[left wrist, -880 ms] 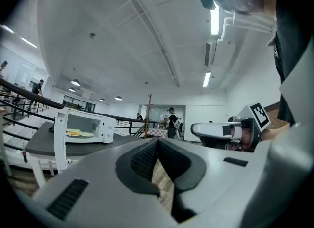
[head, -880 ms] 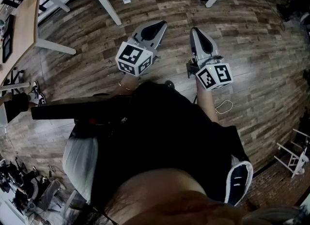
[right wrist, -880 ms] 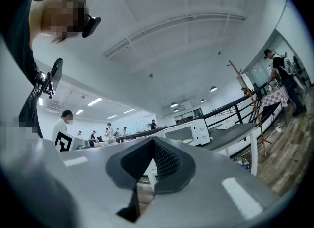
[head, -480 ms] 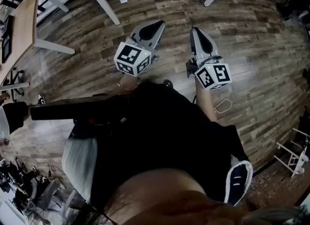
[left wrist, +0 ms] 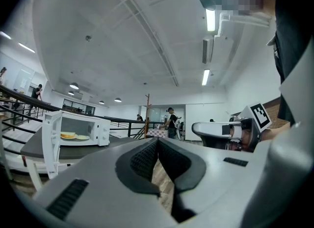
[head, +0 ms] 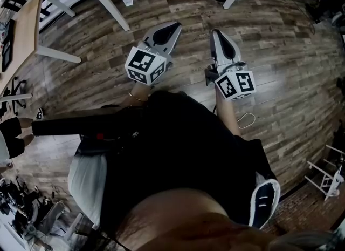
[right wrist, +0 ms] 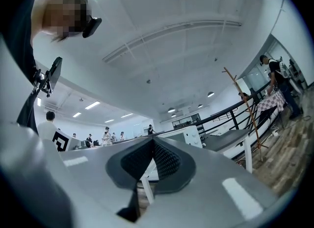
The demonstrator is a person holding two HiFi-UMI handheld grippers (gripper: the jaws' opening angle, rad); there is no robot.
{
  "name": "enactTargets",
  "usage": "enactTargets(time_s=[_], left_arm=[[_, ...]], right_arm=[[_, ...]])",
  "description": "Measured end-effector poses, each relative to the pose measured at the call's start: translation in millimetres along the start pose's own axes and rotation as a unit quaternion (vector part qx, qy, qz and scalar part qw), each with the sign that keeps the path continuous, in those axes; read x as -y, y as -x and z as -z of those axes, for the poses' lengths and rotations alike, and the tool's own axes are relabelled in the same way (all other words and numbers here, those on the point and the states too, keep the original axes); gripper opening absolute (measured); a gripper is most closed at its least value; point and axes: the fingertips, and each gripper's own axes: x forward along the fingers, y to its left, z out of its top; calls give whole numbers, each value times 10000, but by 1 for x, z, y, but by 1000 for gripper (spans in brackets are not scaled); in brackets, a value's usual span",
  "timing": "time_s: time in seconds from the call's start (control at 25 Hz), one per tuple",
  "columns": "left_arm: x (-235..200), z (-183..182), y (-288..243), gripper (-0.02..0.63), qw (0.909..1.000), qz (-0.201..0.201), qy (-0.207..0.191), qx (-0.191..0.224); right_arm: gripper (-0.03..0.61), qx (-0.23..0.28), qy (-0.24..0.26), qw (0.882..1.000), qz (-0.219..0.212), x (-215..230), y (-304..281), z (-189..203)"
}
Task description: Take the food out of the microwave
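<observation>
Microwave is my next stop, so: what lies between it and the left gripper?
In the left gripper view, only bare dark tabletop shows between the left gripper and the microwave; the gripper's own body hides anything lower.

Grey left gripper (head: 177, 25), right gripper (head: 215, 32); black shirt (head: 178, 147)

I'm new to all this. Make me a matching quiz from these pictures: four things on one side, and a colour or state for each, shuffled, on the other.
Things:
1. microwave
2. food
3. left tool
4. floor

States:
A. wooden planks
B. shut, nothing held
C. door open
D. yellow

Pairs: 1-C, 2-D, 3-B, 4-A
</observation>
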Motion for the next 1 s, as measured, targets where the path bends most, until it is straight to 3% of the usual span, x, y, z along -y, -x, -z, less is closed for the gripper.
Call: enactTargets(time_s=[0.56,1.0], left_arm=[[44,6,4,6,9983,-540,-234,2],[7,10,26,7,9947,-1017,-142,19]], right_arm=[[0,-126,-55,9983,-570,19,28,-2],[0,-258,-134,9950,-951,8,-8,19]])
